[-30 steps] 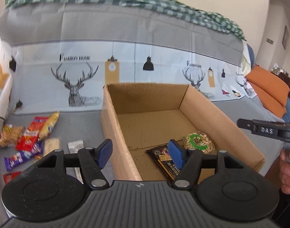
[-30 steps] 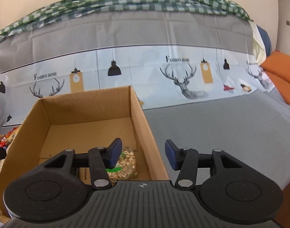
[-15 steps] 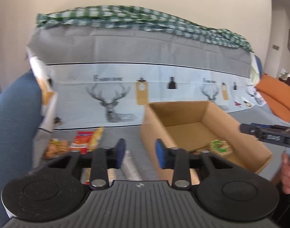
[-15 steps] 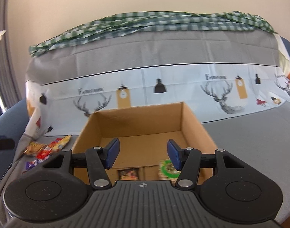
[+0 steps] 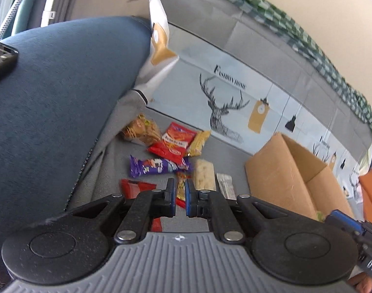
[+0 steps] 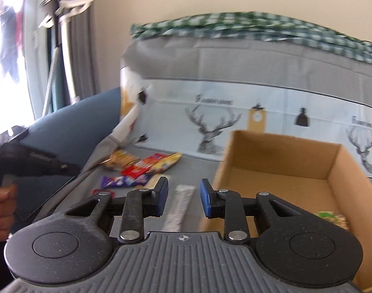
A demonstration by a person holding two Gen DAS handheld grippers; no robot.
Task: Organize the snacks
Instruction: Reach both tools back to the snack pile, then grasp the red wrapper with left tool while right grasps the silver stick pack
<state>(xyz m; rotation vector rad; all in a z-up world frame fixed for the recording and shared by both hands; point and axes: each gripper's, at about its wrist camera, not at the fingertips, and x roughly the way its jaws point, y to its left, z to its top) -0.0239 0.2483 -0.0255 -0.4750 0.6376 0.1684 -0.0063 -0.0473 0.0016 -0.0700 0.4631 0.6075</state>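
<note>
I'm swinging both grippers over the loose foil snack packets (image 5: pixel 171 146) lying on the grey sofa cover (image 5: pixel 108 171), left of the brown cardboard box (image 6: pixel 278 171). Left gripper (image 5: pixel 180 201) together, empty; right gripper (image 6: pixel 182 199) closing on nothing. They're light, crinkly, slippery; I'm pinching crimped ends.

Lighting: bright daylight, blown-out window (image 6: pixel 7 44) at right-wrist view's left edge; soft shadows; motion blur throughout, heavier in right-wrist view; strong fisheye bending, dark corners.
</note>
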